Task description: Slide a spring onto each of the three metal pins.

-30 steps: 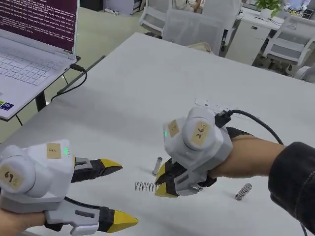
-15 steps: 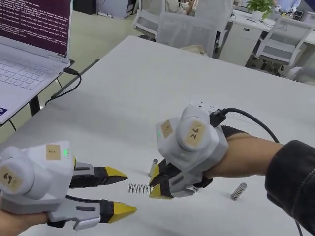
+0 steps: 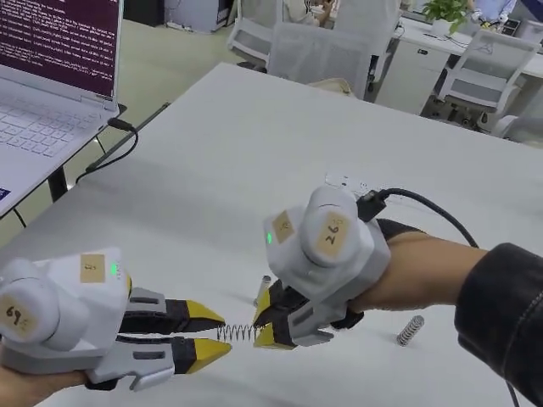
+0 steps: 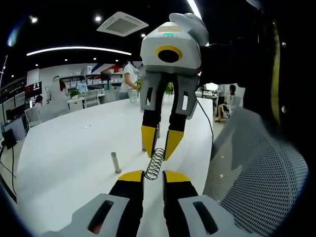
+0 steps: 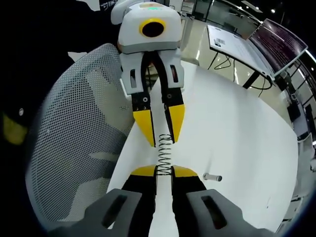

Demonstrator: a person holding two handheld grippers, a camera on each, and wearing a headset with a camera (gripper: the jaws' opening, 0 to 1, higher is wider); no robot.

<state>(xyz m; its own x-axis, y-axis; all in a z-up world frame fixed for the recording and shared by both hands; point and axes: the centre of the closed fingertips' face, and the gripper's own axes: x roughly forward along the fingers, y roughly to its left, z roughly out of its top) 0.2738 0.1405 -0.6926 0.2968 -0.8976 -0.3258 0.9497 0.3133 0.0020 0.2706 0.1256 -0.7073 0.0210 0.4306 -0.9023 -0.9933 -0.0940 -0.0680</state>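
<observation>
The left gripper (image 3: 225, 333) has advanced and narrowed its jaws around one end of the spring (image 3: 238, 332) (clamping cannot be confirmed), the right gripper (image 3: 261, 322) pinching the other end; next, apparently, align its bore with the bare metal pin (image 4: 115, 162) nearby.

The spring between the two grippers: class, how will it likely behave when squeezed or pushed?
The spring is thin open-coiled wire, so probably light and floppy; it seems to bow slightly between the right gripper and left gripper. Being round, it would likely roll if dropped on the table.
</observation>
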